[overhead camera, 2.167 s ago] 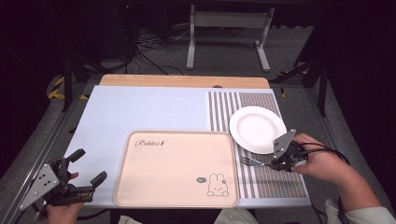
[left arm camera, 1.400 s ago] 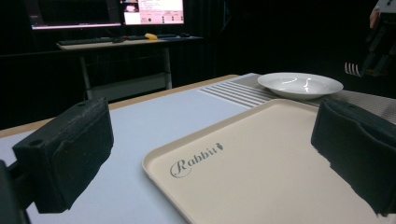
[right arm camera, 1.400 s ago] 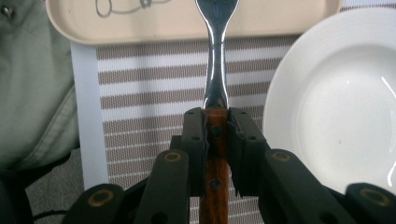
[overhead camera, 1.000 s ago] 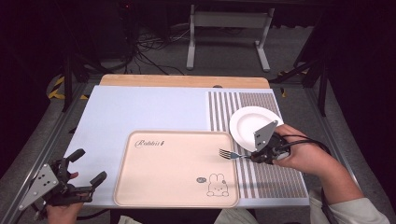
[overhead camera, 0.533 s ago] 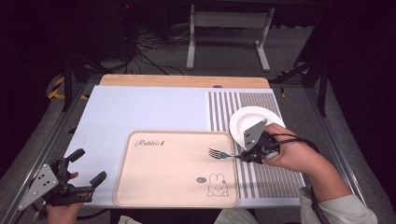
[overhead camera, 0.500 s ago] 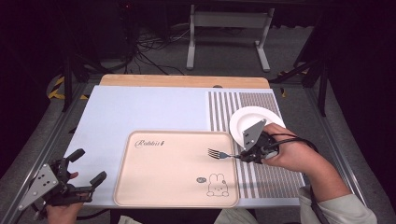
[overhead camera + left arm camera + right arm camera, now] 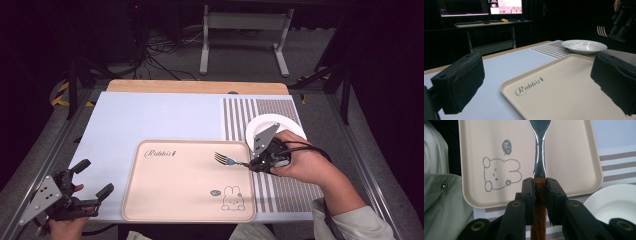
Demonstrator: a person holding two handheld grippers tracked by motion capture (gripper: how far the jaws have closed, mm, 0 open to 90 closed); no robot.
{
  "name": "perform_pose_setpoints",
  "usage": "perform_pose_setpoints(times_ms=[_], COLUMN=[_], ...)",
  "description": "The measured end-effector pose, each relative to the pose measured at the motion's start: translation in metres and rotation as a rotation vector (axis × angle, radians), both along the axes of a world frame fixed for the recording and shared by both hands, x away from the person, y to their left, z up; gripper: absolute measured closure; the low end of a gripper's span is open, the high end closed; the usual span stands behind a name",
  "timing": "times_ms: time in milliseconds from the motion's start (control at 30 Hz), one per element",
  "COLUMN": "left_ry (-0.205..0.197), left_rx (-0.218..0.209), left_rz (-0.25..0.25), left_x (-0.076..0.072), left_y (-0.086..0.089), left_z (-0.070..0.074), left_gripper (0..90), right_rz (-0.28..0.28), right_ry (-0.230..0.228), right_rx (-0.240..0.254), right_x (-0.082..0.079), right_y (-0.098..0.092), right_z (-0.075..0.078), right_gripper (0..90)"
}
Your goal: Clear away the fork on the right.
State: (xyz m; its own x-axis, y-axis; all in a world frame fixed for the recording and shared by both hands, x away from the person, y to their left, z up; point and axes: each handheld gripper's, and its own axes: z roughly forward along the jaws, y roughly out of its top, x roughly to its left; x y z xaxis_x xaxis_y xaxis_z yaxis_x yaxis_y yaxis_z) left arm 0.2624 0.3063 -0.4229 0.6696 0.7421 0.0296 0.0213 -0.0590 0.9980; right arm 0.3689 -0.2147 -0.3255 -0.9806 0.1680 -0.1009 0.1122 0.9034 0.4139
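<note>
The right gripper (image 7: 256, 165) has its black jaws clamped on the brown wooden handle of a steel fork (image 7: 226, 160), whose tines reach out over the right part of the beige plastic tray with a rabbit drawing (image 7: 165, 200), clear of its surface as far as the high view shows. Just behind this gripper sits a round white plate (image 7: 280, 123) on the striped placemat (image 7: 250, 107). The left gripper (image 7: 90, 185) rests at the table's near left corner, its jaws standing wide apart with nothing between them
</note>
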Motion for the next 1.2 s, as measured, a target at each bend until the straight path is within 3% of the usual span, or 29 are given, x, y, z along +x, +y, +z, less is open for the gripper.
perform_pose_setpoints(times_ms=[67, 200, 333, 467, 533, 567, 633, 700, 867, 1067, 1200], left_ry=[-0.001, 0.000, 0.000, 0.000, -0.001, -0.001, -0.002, -0.002, -0.003, -0.002, -0.002], left_rx=[0.001, 0.000, -0.001, 0.000, -0.001, -0.002, -0.003, -0.002, -0.002, -0.003, -0.002], left_rz=[0.000, -0.001, 0.001, 0.001, 0.001, 0.000, 0.000, 0.000, 0.000, -0.002, -0.002], left_x=[0.000, 0.000, 0.000, 0.000, 0.000, 0.000, -0.001, 0.000, -0.001, 0.000, -0.001], left_y=[0.000, 0.000, 0.000, 0.001, 0.001, 0.001, 0.001, 0.001, 0.001, 0.001, 0.001], left_z=[0.000, 0.000, 0.000, 0.000, 0.000, 0.000, 0.000, 0.001, 0.001, 0.001, 0.001], left_gripper=[0.0, 0.0, 0.0, 0.0, 0.0, 0.0, 0.0, 0.0, 0.0, 0.0, 0.0], right_rz=[-0.034, -0.028, -0.069, -0.114, -0.190, -0.190, -0.291, -0.356, -0.479, -0.671, -0.761], right_ry=[-0.003, -0.005, -0.017, 0.009, 0.046, 0.046, 0.083, 0.109, 0.131, 0.238, 0.258], right_rx=[0.005, -0.003, 0.007, 0.009, 0.030, 0.030, 0.036, 0.031, 0.056, 0.102, 0.117], right_x=[-0.003, -0.006, -0.008, -0.010, -0.011, -0.011, -0.012, -0.013, -0.015, -0.014, -0.014], right_y=[0.005, 0.013, 0.020, 0.027, 0.030, 0.030, 0.033, 0.035, 0.039, 0.038, 0.037], right_z=[0.003, 0.005, 0.007, 0.006, 0.005, 0.005, 0.006, 0.005, 0.007, 0.008, 0.004], right_gripper=[78.4, 78.4, 78.4, 78.4, 78.4, 78.4, 78.4, 78.4, 78.5, 78.4, 78.4])
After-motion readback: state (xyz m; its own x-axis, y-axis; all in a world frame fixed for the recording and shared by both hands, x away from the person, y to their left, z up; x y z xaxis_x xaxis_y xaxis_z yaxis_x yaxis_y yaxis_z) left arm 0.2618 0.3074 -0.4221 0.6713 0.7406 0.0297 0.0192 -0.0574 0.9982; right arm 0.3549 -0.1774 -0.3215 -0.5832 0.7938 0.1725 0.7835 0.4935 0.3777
